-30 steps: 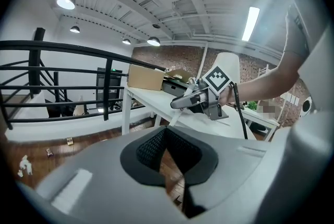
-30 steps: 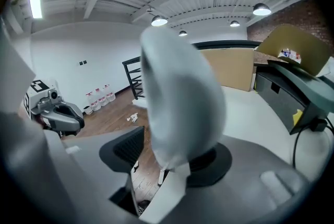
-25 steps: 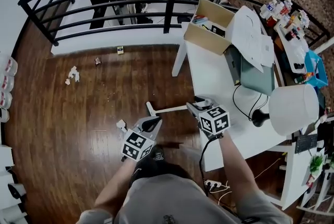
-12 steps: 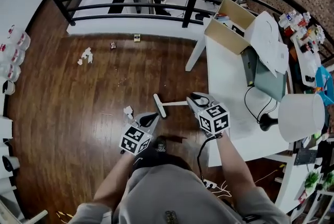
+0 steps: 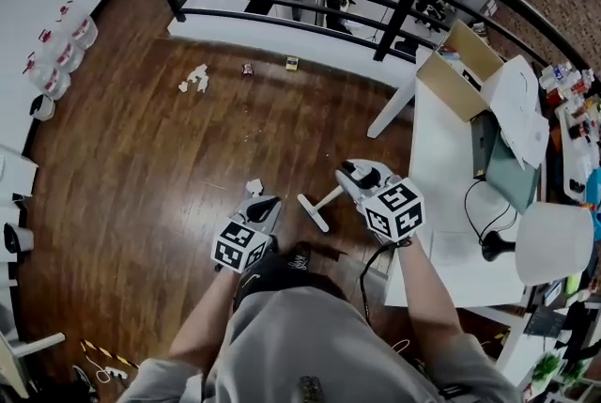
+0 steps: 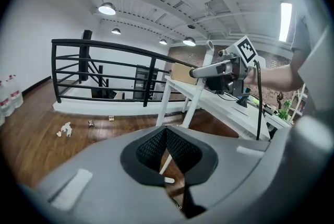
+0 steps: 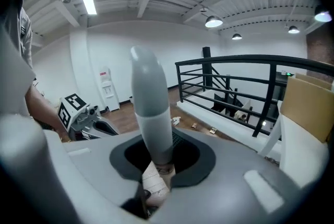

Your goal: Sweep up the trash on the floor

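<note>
L claw (image 6: 167, 137) — shut, empty | R claw (image 7: 156, 159) — just closed on round grey handle (image 7: 149, 103)

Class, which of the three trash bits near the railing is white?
The crumpled paper, leftmost in the head view; the brown scrap and small box are darker.

Trash (image 5: 195, 78) lies on the floor (image 5: 141, 185) far ahead, just before the railing (image 6: 151, 79). The table (image 5: 437, 147) stands at right, a box (image 5: 458, 70) on its far corner. Bottles (image 5: 58, 49) stand at far left. The right tool (image 5: 355, 174), beside the table's edge, carries a handle (image 7: 148, 108).
</note>
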